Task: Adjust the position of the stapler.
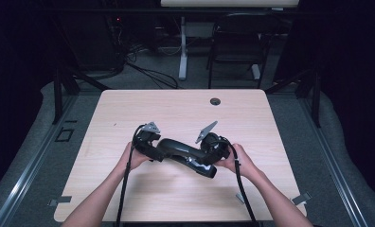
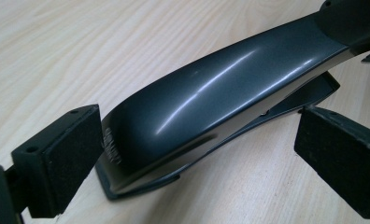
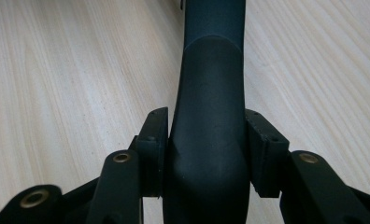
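Note:
A long black stapler (image 1: 182, 150) lies on the light wooden table (image 1: 176, 111), between the person's two hands. In the left gripper view its glossy top and flat base (image 2: 211, 98) point toward the camera. My left gripper (image 2: 206, 156) is open, with one pad on each side of that end and a gap on both sides; in the high view the left gripper (image 1: 156, 149) sits at the stapler's left end. My right gripper (image 3: 206, 149) is shut on the stapler's other end (image 3: 213, 88), both pads pressed against its sides; the right gripper (image 1: 203, 158) is at the stapler's right end.
A round cable hole (image 1: 215, 101) sits near the table's far edge. Beyond the table stand a dark chair (image 1: 237, 42) and a white desk leg (image 1: 182, 52), with cables on the floor. Bare tabletop surrounds the hands.

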Motion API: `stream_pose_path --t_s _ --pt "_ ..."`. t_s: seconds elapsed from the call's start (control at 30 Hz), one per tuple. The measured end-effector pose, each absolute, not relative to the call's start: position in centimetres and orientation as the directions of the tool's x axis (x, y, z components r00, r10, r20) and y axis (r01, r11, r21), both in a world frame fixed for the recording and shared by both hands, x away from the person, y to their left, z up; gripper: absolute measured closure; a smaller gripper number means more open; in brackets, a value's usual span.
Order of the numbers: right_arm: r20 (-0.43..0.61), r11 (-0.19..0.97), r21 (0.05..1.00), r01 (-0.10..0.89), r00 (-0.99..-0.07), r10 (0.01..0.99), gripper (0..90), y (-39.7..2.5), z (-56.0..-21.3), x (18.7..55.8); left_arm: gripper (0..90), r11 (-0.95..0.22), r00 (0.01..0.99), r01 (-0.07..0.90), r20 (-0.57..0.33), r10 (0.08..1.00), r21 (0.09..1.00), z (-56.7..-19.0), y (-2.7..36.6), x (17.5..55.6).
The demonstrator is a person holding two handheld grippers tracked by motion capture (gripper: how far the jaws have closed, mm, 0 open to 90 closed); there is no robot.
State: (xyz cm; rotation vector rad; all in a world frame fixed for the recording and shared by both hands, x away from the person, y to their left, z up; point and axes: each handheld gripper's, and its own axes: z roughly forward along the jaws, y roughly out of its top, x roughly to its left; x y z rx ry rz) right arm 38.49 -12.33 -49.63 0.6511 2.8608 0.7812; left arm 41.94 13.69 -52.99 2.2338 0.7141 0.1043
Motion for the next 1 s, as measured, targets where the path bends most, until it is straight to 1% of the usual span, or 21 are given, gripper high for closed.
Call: stream_pose_path --t_s 0.17,0.23,0.37,0.4,0.47,0.53,0.6,0.63,0.67,0.7,0.8,0.87,1.0 --pt "0.015 0.78 0.508 0.364 -0.91 0.414 55.5 -12.4 -49.7 38.4 2.8 -0.552 0.851 0.447 -0.144 0.505 0.703 -53.2 13.0 42.1" --pt "0.01 0.787 0.506 0.352 -0.915 0.403 55.6 -12.3 -49.6 38.3 5.9 -0.55 0.852 0.44 -0.136 0.505 0.71 -53.2 12.9 42.1" --pt "0.01 0.791 0.504 0.347 -0.918 0.396 55.5 -12.3 -49.6 38.2 5.7 -0.553 0.863 0.423 -0.134 0.487 0.718 -53.3 12.9 42.2" --pt "0.012 0.791 0.504 0.348 -0.918 0.397 55.5 -12.3 -49.6 38.2 6.5 -0.554 0.875 0.411 -0.141 0.463 0.724 -53.4 13.0 42.3" --pt "0.011 0.791 0.503 0.347 -0.918 0.396 55.5 -12.3 -49.6 38.2 6.6 -0.555 0.876 0.408 -0.141 0.461 0.724 -53.4 13.1 42.3" --pt "0.013 0.791 0.504 0.347 -0.919 0.395 55.4 -12.3 -49.6 38.2 6.5 -0.558 0.886 0.386 -0.128 0.445 0.734 -53.7 13.1 42.3" --pt "0.019 0.793 0.501 0.346 -0.921 0.39 55.5 -12.4 -49.6 38.2 5.6 -0.587 0.896 0.371 -0.112 0.429 0.719 -54.0 12.8 42.5" --pt "0.017 0.795 0.499 0.344 -0.921 0.388 55.5 -12.4 -49.6 38.2 4.6 -0.607 0.898 0.362 -0.089 0.431 0.708 -54.2 12.5 42.4" --pt "0.016 0.797 0.498 0.341 -0.923 0.384 55.5 -12.4 -49.6 38.2 4.1 -0.617 0.904 0.353 -0.085 0.42 0.703 -54.3 12.3 42.4" --pt "0.016 0.797 0.498 0.342 -0.922 0.386 55.5 -12.4 -49.6 38.2 4.0 -0.638 0.902 0.345 -0.055 0.428 0.689 -54.2 12.1 42.2" --pt "0.02 0.797 0.497 0.344 -0.922 0.386 55.5 -12.4 -49.6 38.2 4.5 -0.637 0.906 0.343 -0.065 0.418 0.69 -54.2 12.1 42.2" --pt "0.025 0.794 0.5 0.347 -0.922 0.387 55.5 -12.5 -49.5 38.3 5.6 -0.637 0.903 0.349 -0.063 0.426 0.687 -54.1 12.2 42.1" --pt "0.026 0.792 0.493 0.361 -0.916 0.401 55.1 -12.5 -49.4 38.3 8.3 -0.635 0.909 0.342 -0.073 0.41 0.693 -54.1 12.3 42.0"
